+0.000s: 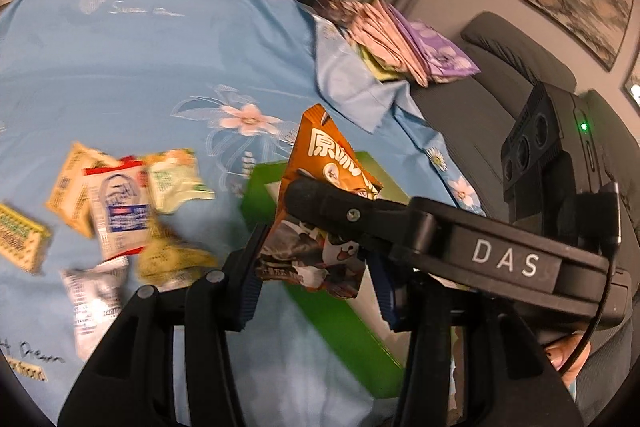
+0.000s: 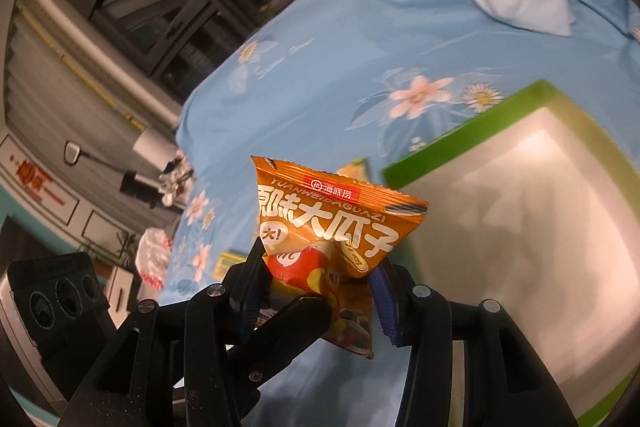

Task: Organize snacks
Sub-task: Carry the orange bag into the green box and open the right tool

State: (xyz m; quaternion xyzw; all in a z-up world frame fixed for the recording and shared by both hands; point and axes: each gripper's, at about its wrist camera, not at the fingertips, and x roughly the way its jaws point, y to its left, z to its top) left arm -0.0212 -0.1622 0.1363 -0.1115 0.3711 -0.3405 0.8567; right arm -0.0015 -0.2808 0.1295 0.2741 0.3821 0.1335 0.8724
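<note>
Surface: blue floral cloth [image 1: 132, 75], loose snack packets [image 1: 116, 203] at your left.
Left gripper [image 1: 316, 267]: pinching the orange packet [image 1: 320, 195].
Right gripper [image 2: 316, 303]: pinching the same packet, above the green box [image 2: 472, 131].
Risk: pulling apart may tear the packet; uneven release drops it outside.

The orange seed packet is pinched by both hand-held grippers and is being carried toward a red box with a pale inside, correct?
Not quite: the box is green, not red, as the right wrist view shows. The rest holds: the orange foil seed packet is pinched by the right hand-held gripper and the left hand-held gripper, and the green-rimmed cardboard box has a pale inside.
</note>
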